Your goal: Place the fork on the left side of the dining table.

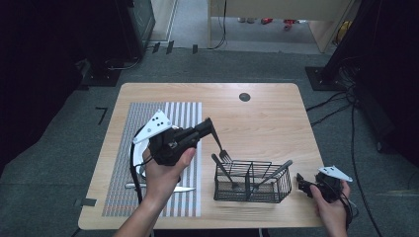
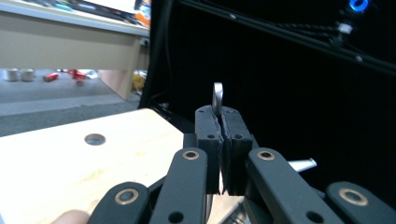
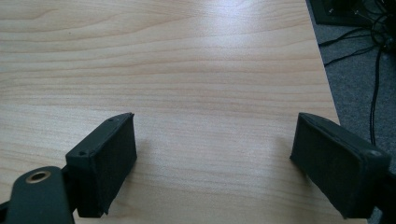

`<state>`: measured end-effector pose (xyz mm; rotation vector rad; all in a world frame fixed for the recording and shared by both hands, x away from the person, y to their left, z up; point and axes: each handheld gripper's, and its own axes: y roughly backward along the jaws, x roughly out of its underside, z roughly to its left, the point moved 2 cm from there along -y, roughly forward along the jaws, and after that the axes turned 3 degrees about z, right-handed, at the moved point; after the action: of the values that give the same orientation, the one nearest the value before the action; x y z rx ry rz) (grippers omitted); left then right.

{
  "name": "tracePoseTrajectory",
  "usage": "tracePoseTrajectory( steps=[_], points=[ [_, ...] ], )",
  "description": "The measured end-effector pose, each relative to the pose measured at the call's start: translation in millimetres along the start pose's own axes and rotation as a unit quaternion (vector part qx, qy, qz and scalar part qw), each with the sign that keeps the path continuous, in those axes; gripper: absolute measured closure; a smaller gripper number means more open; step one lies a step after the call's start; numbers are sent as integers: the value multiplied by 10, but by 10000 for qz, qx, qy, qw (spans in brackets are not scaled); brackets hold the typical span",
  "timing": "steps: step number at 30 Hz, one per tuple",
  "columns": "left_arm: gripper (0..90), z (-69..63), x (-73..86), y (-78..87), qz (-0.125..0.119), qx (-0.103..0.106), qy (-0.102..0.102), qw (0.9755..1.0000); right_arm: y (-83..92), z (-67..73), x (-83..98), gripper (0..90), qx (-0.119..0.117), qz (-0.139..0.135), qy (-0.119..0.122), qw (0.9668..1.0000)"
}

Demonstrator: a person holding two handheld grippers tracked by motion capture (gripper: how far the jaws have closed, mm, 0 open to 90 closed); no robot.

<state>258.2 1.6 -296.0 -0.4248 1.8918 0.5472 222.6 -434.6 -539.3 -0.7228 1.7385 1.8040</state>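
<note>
High view: knife (image 1: pixel 160 188) on striped mat (image 1: pixel 185 111).

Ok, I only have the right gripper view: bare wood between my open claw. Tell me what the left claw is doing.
Observer: The left claw is shut on a fork. It grips the handle with the tines pointing down, near the left end of a black wire basket.
Operator: List what's in that basket.
Observer: Two pieces. One utensil stands in the left compartment, and a second utensil leans out to the right.
Operator: Now place my claw against it.
Observer: Your right claw sits just right of the basket, apart from it.
</note>
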Motion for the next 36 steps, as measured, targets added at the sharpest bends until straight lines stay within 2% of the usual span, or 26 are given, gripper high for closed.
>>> tracePoseTrajectory(
  steps=[3,6,8,10,12,16,17,19,22,24,26,28,30,31,32,34,35,36],
  points=[
    [893,102,-21,-11,-36,75,169,9998,0,-1,0,139,-1,-1,6,10000],
    [893,184,-20,-20,-85,-86,195,9997,0,0,0,139,0,0,-2,10000],
    [894,246,-28,-16,-131,-144,337,9992,0,-1,0,139,0,1,5,10000],
    [893,334,-44,-10,-315,-176,503,9981,1,0,0,139,2,4,-1,10000],
    [894,405,-57,-1,-440,-264,549,9972,0,0,0,139,0,1,-1,10000],
    [893,576,-70,28,-663,-356,822,9938,0,0,0,139,2,2,-2,10000],
    [893,618,-67,38,-737,-423,878,9925,1,0,0,139,1,3,1,10000],
    [893,702,-50,64,-955,-687,905,9889,1,0,0,139,0,2,1,10000],
    [893,824,-28,65,-971,-667,1123,9867,1,0,0,139,0,2,-1,10000],
    [892,921,1,63,-1020,-761,1235,9842,1,0,0,139,1,3,1,10000],
    [892,1052,40,65,-1063,-788,1526,9794,1,0,0,139,1,3,0,10000],
    [893,1185,82,56,-1072,-658,1778,9760,1,-1,0,139,1,6,3,10000],
    [893,1297,140,51,-1206,-615,1971,9710,1,-1,0,139,0,6,2,10000],
    [893,1375,183,50,-1304,-683,2080,9670,1,0,0,139,0,7,1,10000],
    [893,1439,221,48,-1345,-745,2117,9652,1,0,0,139,0,7,-3,10000],
    [893,1543,289,40,-1494,-830,2248,9593,0,0,0,139,0,4,-4,10000],
    [893,1602,329,40,-1555,-853,2346,9558,1,0,0,139,0,4,-2,10000],
    [893,1669,372,42,-1604,-866,2508,9507,1,0,0,139,0,4,-2,10000]
  ],
)
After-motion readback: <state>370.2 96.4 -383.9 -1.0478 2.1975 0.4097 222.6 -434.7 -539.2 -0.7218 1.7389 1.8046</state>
